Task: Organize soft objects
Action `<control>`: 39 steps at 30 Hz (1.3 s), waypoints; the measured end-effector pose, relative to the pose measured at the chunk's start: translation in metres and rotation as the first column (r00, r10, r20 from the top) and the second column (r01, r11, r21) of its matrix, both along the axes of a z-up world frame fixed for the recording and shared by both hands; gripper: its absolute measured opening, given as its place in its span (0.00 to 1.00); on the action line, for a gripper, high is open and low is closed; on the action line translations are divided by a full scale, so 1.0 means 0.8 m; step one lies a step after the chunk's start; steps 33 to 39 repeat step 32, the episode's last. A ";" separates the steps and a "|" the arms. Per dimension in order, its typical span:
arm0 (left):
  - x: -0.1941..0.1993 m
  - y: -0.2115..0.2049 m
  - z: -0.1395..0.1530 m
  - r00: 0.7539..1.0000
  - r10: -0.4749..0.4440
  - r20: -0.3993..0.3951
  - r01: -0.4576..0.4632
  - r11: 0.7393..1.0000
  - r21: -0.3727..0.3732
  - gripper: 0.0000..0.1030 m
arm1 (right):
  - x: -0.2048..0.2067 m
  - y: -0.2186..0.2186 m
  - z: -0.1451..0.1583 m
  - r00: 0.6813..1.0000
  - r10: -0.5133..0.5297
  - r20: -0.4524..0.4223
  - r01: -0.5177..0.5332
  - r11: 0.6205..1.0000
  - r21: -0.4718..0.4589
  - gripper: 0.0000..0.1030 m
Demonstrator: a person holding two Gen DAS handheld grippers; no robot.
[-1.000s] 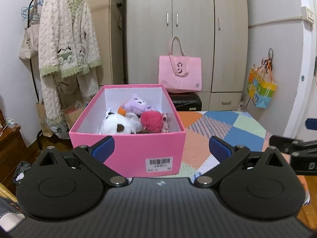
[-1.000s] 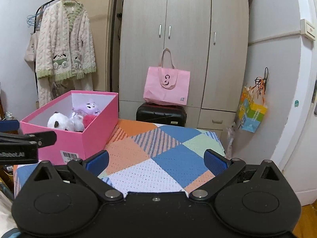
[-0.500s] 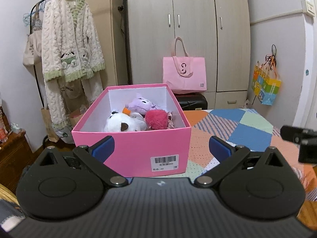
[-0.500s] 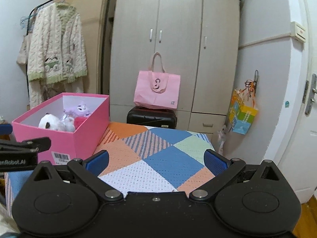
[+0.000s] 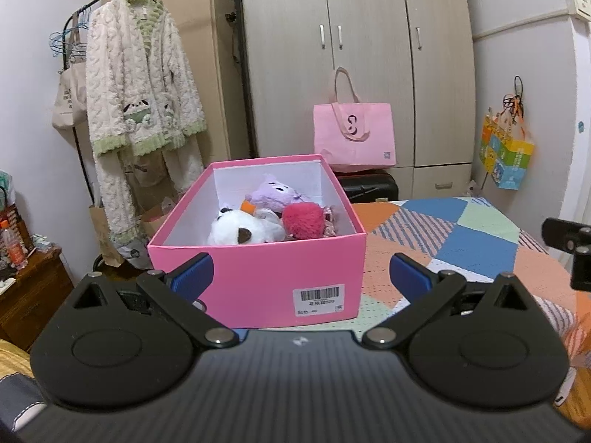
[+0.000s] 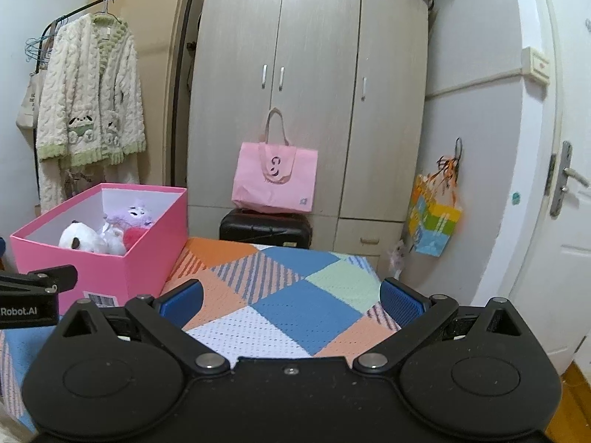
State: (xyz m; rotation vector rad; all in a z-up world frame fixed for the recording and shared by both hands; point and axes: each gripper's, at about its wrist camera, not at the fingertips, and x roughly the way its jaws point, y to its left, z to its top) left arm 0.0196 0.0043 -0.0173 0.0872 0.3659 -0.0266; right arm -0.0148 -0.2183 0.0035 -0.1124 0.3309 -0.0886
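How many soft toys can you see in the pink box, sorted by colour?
White plush: 1
Purple plush: 1
Red fluffy ball: 1
Total: 3 clearly visible in the pink box. Small orange and patterned bits between them are too hidden to count.

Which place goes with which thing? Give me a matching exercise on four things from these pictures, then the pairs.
Things:
1. white plush toy
2. pink tote bag
3. cream fleece robe
4. colourful gift bag

Places:
A. hanging on the clothes rack
B. inside the pink box
C. on the black suitcase, against the wardrobe
D. hanging on the wall at the right

Pairs: 1-B, 2-C, 3-A, 4-D
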 end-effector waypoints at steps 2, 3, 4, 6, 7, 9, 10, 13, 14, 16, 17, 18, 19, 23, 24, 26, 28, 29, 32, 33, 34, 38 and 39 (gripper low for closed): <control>-0.001 0.000 0.000 1.000 0.002 -0.001 -0.002 1.000 0.003 1.00 | -0.002 0.001 0.000 1.000 -0.002 0.001 0.002 1.000 -0.009 1.00; -0.002 0.000 -0.001 1.000 0.002 0.000 -0.002 1.000 0.001 1.00 | -0.003 0.002 0.001 1.000 0.002 0.000 -0.002 1.000 -0.012 1.00; -0.002 0.000 0.000 1.000 0.003 -0.001 -0.003 1.000 -0.001 1.00 | -0.004 0.002 0.001 1.000 0.004 0.002 -0.004 1.000 -0.014 1.00; -0.003 0.000 0.000 1.000 0.002 0.001 -0.002 1.000 -0.001 1.00 | -0.006 0.004 0.001 1.000 0.002 0.008 -0.002 1.000 -0.021 1.00; -0.002 0.000 0.000 1.000 0.001 0.001 -0.001 1.000 -0.001 1.00 | -0.007 0.004 0.001 1.000 0.002 0.010 -0.002 1.000 -0.023 1.00; -0.004 -0.001 0.001 1.000 -0.003 0.007 0.003 1.000 -0.001 1.00 | -0.008 0.005 0.001 1.000 -0.007 0.013 0.008 1.000 -0.027 1.00; -0.006 -0.001 0.001 1.000 -0.002 0.013 0.002 1.000 -0.006 1.00 | -0.007 0.005 0.000 1.000 -0.016 0.016 0.017 0.999 -0.032 1.00; -0.009 0.001 0.004 1.000 0.003 0.024 -0.003 1.000 -0.017 1.00 | -0.006 0.006 -0.001 0.999 -0.046 0.022 0.047 0.998 -0.050 1.00; -0.009 0.001 0.004 1.000 0.002 0.024 -0.002 1.000 -0.015 1.00 | -0.006 0.005 -0.002 0.998 -0.052 0.024 0.054 0.997 -0.054 1.00; -0.010 0.000 0.005 1.000 -0.002 0.023 0.003 1.000 -0.015 1.00 | -0.005 0.003 -0.002 0.998 -0.054 0.025 0.056 0.997 -0.052 1.00; -0.011 0.000 0.005 1.000 -0.004 0.023 0.004 1.000 -0.016 1.00 | -0.005 0.001 -0.001 0.999 -0.040 0.015 0.040 0.999 -0.036 1.00; -0.011 0.000 0.005 1.000 -0.005 0.024 0.006 1.000 -0.015 1.00 | -0.005 -0.002 -0.001 1.000 -0.021 0.002 0.021 1.000 -0.014 1.00; -0.011 -0.001 0.005 1.000 -0.007 0.024 0.007 1.000 -0.012 1.00 | -0.006 -0.005 0.000 1.000 -0.001 -0.010 0.001 1.000 0.013 1.00; -0.013 -0.003 0.004 1.000 -0.018 0.025 0.018 1.000 -0.006 1.00 | -0.007 -0.007 0.000 1.000 0.008 -0.012 -0.007 0.999 0.034 1.00; -0.013 -0.002 0.005 0.999 -0.022 0.024 0.023 1.000 -0.009 1.00 | -0.008 -0.007 0.000 1.000 -0.004 -0.007 0.004 1.000 0.023 1.00; -0.013 -0.002 0.005 0.999 -0.028 0.017 0.028 0.999 -0.018 1.00 | -0.007 -0.006 -0.001 1.000 -0.018 -0.003 0.018 1.000 0.013 1.00; -0.012 -0.001 0.004 0.999 -0.030 0.013 0.030 0.999 -0.024 1.00 | -0.006 -0.007 -0.001 1.000 -0.022 -0.004 0.022 1.000 0.017 1.00; -0.012 -0.001 0.004 0.999 -0.030 0.012 0.030 0.999 -0.025 1.00 | -0.005 -0.008 -0.001 1.000 -0.022 -0.006 0.022 1.000 0.020 1.00; -0.012 -0.001 0.004 1.000 -0.019 0.016 0.019 1.000 -0.018 1.00 | -0.003 -0.008 -0.002 1.000 -0.025 -0.009 0.025 0.999 0.021 1.00; -0.012 -0.001 0.004 1.000 -0.019 0.016 0.019 1.000 -0.018 1.00 | -0.003 -0.008 -0.002 1.000 -0.025 -0.009 0.025 0.999 0.021 1.00; -0.012 -0.001 0.004 1.000 -0.019 0.016 0.019 1.000 -0.018 1.00 | -0.003 -0.008 -0.002 1.000 -0.025 -0.009 0.025 0.999 0.021 1.00; -0.012 -0.001 0.004 1.000 -0.019 0.016 0.019 1.000 -0.018 1.00 | -0.003 -0.008 -0.002 1.000 -0.025 -0.009 0.025 0.999 0.021 1.00; -0.012 -0.001 0.004 1.000 -0.019 0.016 0.019 1.000 -0.018 1.00 | -0.003 -0.008 -0.002 1.000 -0.025 -0.009 0.025 0.999 0.021 1.00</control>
